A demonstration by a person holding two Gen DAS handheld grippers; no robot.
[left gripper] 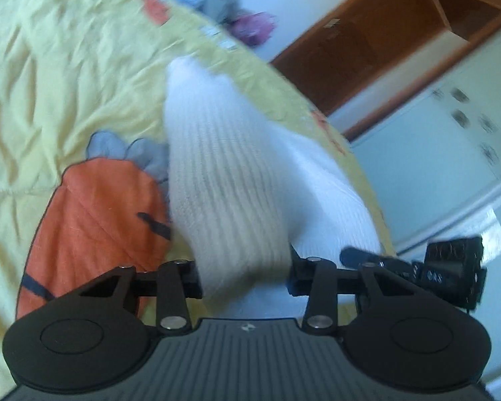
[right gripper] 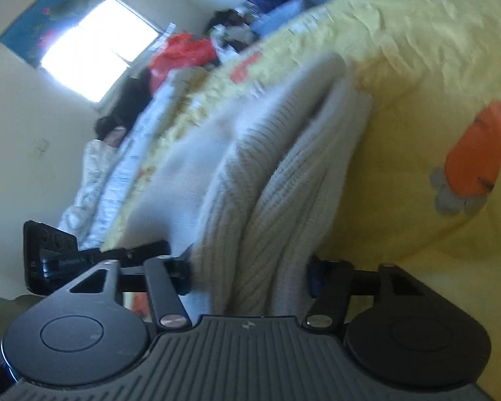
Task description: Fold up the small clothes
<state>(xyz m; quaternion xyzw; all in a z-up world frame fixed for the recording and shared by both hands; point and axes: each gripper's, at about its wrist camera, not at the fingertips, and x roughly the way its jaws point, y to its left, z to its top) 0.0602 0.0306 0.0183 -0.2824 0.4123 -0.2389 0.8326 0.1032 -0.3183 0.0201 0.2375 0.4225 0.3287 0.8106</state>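
Two grippers, left gripper (left gripper: 245,275) and right gripper (right gripper: 248,275), jaws part-closed, each clamping one end of a white ribbed garment (left gripper: 217,173) held above the yellow bedspread (left gripper: 50,67), probably to carry one end over for folding.

One white ribbed garment (left gripper: 223,173), one yellow bedspread (left gripper: 50,83), two claws, left (left gripper: 245,274), right (right gripper: 250,274)

Yellow carrot-print bedspread (left gripper: 66,67), white ribbed garment (left gripper: 217,173) on it
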